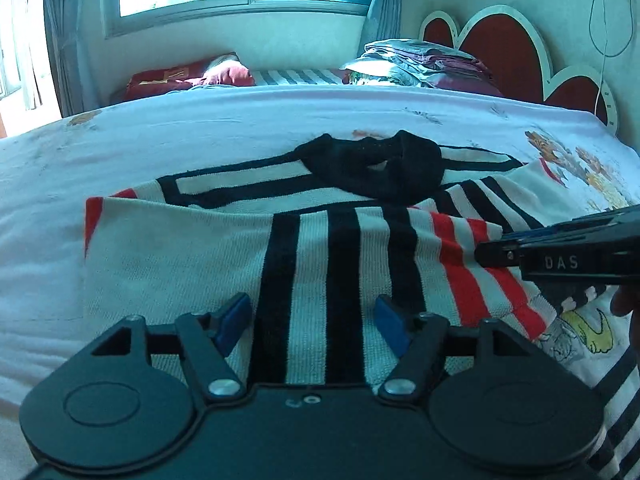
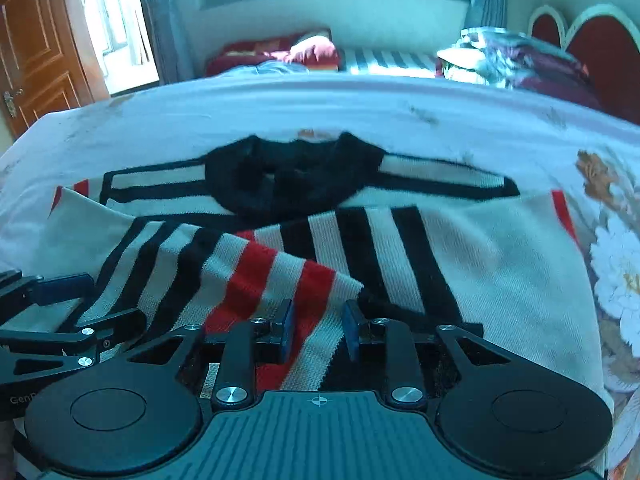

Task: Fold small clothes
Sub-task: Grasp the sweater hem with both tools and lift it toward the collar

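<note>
A small white knit sweater (image 1: 172,256) with black and red stripes and a black collar (image 1: 376,168) lies on the bed, both sleeves folded across its front. My left gripper (image 1: 314,318) is open just above the sweater's lower body, with nothing between its blue pads. My right gripper (image 2: 318,330) is partly open over the folded red-striped sleeve (image 2: 264,280); the cloth runs under the gap and the pads are not closed on it. The right gripper also shows in the left wrist view (image 1: 560,256). The left gripper also shows in the right wrist view (image 2: 60,320).
The bed has a pale floral sheet (image 1: 200,120). A stack of folded clothes (image 1: 420,62) and a red pillow (image 1: 188,78) sit at the far side. A red heart-shaped headboard (image 1: 504,48) stands at the right. A wooden door (image 2: 36,48) is at the left.
</note>
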Demonstrator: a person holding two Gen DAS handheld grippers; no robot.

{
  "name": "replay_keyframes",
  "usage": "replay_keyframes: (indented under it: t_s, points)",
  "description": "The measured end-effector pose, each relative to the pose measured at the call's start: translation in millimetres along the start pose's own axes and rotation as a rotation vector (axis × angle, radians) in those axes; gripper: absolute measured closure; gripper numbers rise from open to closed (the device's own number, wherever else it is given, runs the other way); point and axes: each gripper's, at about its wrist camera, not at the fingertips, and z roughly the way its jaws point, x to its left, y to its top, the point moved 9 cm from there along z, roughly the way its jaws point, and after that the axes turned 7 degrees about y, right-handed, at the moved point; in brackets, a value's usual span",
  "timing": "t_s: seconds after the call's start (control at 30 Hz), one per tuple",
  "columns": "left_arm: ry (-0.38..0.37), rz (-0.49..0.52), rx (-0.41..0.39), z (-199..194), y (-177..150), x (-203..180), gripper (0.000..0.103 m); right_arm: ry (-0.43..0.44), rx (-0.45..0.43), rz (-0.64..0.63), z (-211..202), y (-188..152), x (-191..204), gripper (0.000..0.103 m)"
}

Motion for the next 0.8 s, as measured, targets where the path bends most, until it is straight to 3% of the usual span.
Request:
replay_keyframes:
  t_s: [0.07, 0.13, 0.27, 0.3, 0.4, 0.57, 0.63, 0.7, 0.73, 0.8]
  points:
    - [-0.003, 0.018, -0.023, -9, 7, -2, 0.040, 0.004, -0.008, -0.031, -8, 4, 8, 0.077]
    - [0.003, 0.033, -0.068, -11, 19, -3, 0.039, 0.065, -0.064, -0.028, -16, 12, 18, 0.077]
    - [0.012, 0.004, -0.008, 16, 33, -1, 0.038, 0.128, -0.053, -0.031, 2, 19, 35, 0.077]
    - [0.009, 0.003, 0.037, 26, 30, -1, 0.037, 0.110, -0.031, -0.037, 11, 17, 35, 0.077]
    - [0.000, -0.015, 0.034, 29, 28, 2, 0.036, 0.079, -0.011, -0.031, 24, 14, 30, 0.077]
    - [0.051, -0.031, 0.016, 10, 19, 6, 0.037, 0.071, 0.007, -0.048, 19, 12, 29, 0.077]
    - [0.087, -0.035, 0.004, -4, 12, 18, 0.038, 0.013, 0.019, -0.057, 12, 9, 15, 0.077]
    - [0.158, -0.040, 0.005, -18, -4, 41, 0.038, -0.129, 0.008, -0.060, -5, 7, -14, 0.077]
    - [0.177, -0.052, 0.005, -28, -12, 54, 0.039, -0.157, -0.002, -0.022, -20, 3, -33, 0.077]
    - [0.192, -0.106, 0.004, -54, -28, 77, 0.041, -0.081, -0.033, 0.090, -52, -5, -60, 0.077]
